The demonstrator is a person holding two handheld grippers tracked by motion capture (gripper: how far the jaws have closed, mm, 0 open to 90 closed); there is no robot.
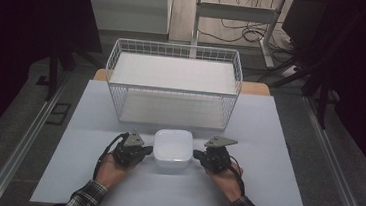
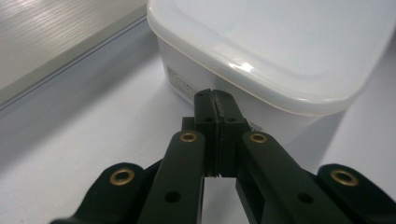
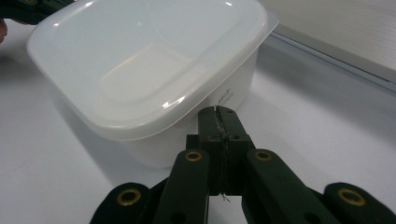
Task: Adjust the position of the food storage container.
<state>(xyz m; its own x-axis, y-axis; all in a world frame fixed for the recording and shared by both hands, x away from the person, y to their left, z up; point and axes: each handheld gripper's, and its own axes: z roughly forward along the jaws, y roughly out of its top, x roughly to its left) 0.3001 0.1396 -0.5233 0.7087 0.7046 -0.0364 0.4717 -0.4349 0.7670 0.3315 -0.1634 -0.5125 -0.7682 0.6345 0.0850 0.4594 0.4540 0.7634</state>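
Observation:
A white lidded plastic container (image 1: 172,149) sits on the table near the front, between both hands. My left gripper (image 1: 149,151) is shut, its tips against the container's left wall just under the lid rim. My right gripper (image 1: 196,154) is shut too, its tips at the right wall. In the left gripper view the closed jaws meet at the left gripper's tip (image 2: 215,94) right at the container (image 2: 280,51), by a printed label. In the right gripper view the right gripper (image 3: 218,111) sits below the lid edge of the container (image 3: 149,60). Nothing is pinched between either pair.
A white wire basket (image 1: 173,84) stands upright behind the container, its open side facing me, with two shelf levels. The pale table sheet (image 1: 263,190) has bare room to the left and right of my hands. Floor rails run along both sides of the table.

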